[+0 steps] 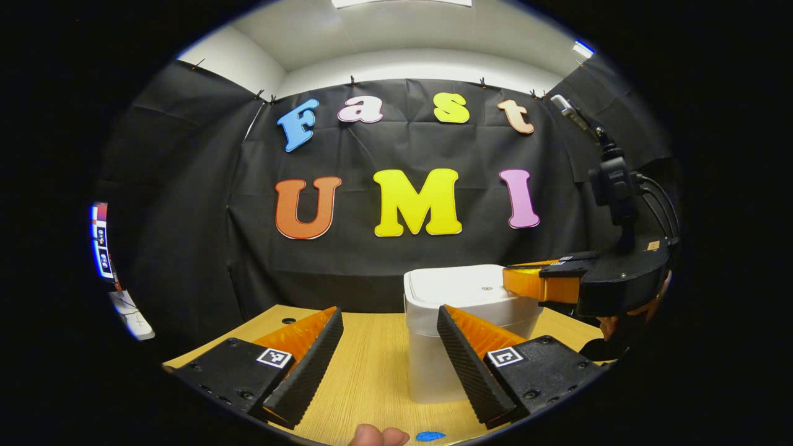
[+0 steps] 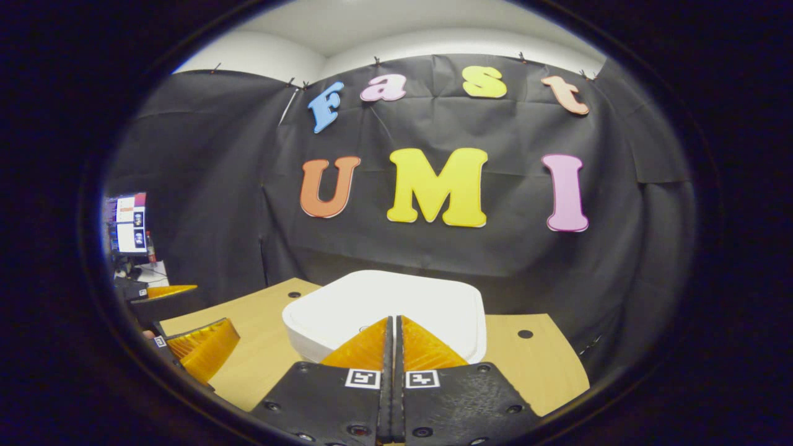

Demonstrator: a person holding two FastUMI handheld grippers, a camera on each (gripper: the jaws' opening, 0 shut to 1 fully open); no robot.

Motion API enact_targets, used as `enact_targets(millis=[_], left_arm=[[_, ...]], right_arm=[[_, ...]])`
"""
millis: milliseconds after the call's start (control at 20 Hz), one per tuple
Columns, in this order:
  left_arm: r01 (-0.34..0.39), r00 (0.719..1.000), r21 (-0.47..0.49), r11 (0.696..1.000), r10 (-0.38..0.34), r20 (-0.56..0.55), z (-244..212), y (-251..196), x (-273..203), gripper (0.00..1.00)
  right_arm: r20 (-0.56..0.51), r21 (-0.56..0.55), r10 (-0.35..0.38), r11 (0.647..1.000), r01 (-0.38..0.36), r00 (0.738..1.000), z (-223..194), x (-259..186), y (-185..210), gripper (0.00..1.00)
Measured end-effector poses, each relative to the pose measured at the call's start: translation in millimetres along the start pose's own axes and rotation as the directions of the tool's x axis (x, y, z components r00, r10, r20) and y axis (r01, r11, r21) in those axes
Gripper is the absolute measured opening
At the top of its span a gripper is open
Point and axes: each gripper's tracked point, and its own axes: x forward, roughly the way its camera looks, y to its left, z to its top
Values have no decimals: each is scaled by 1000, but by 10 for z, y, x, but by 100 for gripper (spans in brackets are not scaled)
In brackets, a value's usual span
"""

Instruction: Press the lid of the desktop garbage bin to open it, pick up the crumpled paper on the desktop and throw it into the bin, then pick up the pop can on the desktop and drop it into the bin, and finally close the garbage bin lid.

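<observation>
The white desktop bin (image 1: 433, 365) stands on the wooden table just ahead of my left gripper (image 1: 389, 310), its lid (image 1: 471, 288) lying flat and closed. My left gripper is open and holds nothing; its right finger overlaps the bin's front. My right gripper (image 1: 514, 282) reaches in from the right over the lid's right edge. In the right gripper view, the right gripper (image 2: 393, 321) is shut with nothing between its fingers, the tips low over the near side of the lid (image 2: 384, 297). Whether they touch it I cannot tell. The left gripper's fingers (image 2: 204, 347) show at the far left.
The wooden table (image 1: 365, 371) has round holes (image 2: 525, 334) near its back edge. A blue mark (image 1: 430, 436) and a person's fingertip (image 1: 378, 437) sit at the near edge. A monitor (image 2: 130, 223) stands beyond the table's left side. Black cloth walls close the back.
</observation>
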Motion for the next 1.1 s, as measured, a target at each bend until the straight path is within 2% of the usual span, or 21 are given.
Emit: enact_targets(millis=[150, 300, 350, 450, 500, 600, 650, 700, 750, 800, 950, 1000, 1100], left_arm=[[-6, 1000, 1, 1000, 6, -3, -22, 45, -14, 98], [-12, 1000, -6, 1000, 12, -8, -34, 38, 2, 98], [-6, 1000, -10, 1000, 5, -9, -40, 9, 7, 99], [3, 1000, -10, 1000, -3, -15, -62, -24, 6, 98], [5, 1000, -9, 1000, -5, -16, -68, -36, 7, 99], [10, 1000, -12, 1000, -10, -19, -87, -69, 0, 99], [11, 1000, -13, 1000, -11, -22, -98, -73, -2, 98], [10, 1000, -13, 1000, -10, -24, -104, -79, -2, 98], [7, 1000, -14, 1000, -7, -28, -113, -70, 1, 98], [7, 999, -16, 1000, -7, -32, -124, -79, 7, 99], [10, 999, -19, 1000, -11, -35, -131, -136, -9, 99], [11, 999, -15, 1000, -11, -33, -139, -152, -15, 99], [10, 999, -16, 1000, -10, -37, -177, -180, -19, 99]], right_arm=[[-28, -4, 10, 1000, -10, 1000, -69, 16, -5, 1], [-46, 47, 55, 997, -53, 997, -103, -9, -1, 3], [-45, 39, 58, 998, -57, 997, -117, -12, -6, 0], [-34, 7, 45, 999, -45, 998, -83, -15, -6, 3], [-14, -6, 36, 999, -36, 999, -28, -24, -7, 1], [31, -71, -34, 997, 36, 999, 87, -77, -99, 0], [56, -106, -62, 992, 67, 997, 105, -152, -166, 23], [85, -104, -47, 993, 56, 995, 167, -204, -156, 46], [104, -85, -34, 995, 43, 994, 210, -240, -88, 57], [128, -62, -37, 997, 45, 991, 273, -273, -124, 62], [168, -37, -51, 998, 58, 985, 368, -386, -262, 99], [171, -22, -41, 999, 45, 984, 354, -398, -251, 95], [161, -8, -28, 1000, 30, 987, 300, -418, -221, 95]])
